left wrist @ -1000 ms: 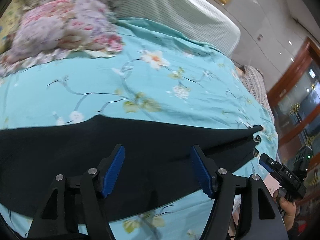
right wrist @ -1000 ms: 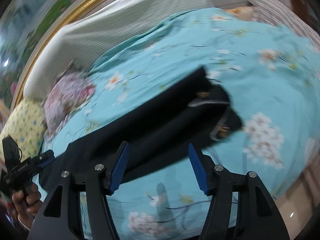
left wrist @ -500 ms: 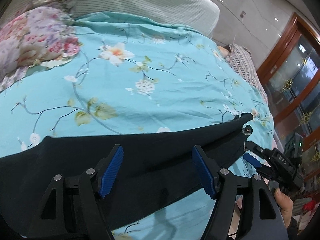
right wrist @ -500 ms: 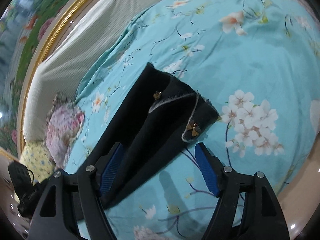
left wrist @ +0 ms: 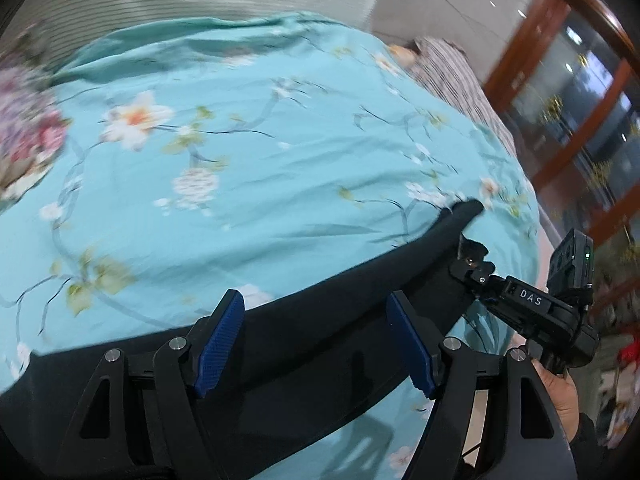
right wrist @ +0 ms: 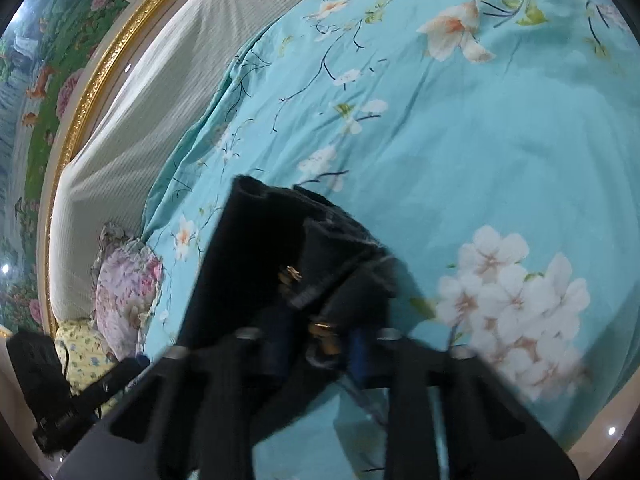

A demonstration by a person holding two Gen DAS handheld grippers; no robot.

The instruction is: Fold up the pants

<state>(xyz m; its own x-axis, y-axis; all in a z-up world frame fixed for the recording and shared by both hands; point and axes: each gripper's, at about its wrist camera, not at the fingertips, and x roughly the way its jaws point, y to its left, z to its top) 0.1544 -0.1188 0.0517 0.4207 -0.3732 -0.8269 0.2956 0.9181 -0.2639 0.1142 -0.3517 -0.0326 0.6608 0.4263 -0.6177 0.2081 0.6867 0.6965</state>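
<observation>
two tools were at work on one pair of black pants (left wrist: 304, 344), which lay stretched in a long band across the near side of the bed (left wrist: 280, 168), on its turquoise flowered sheet. on the left, a flowered pillow (left wrist: 24, 140) sat at the head of the bed, well apart from the cloth. the left tool (left wrist: 316, 340) hovered over the middle of the pants with its blue pads spread wide and nothing between them. farther right, at the end of the pants with the small gold-coloured trim, the right tool (left wrist: 470, 270) had just been closing, and its jaws stood narrow, pinching that end; the right wrist view showed the dark cloth bunched between the blue pads (right wrist: 360, 352), though blur hid the exact contact.

by my reading, the step in hand was taking hold for a fold: one end was gripped and the other hold not yet made. the next move likely called for the left tool to come down and close on the cloth, so both could lift evenly without dragging the sheet.
</observation>
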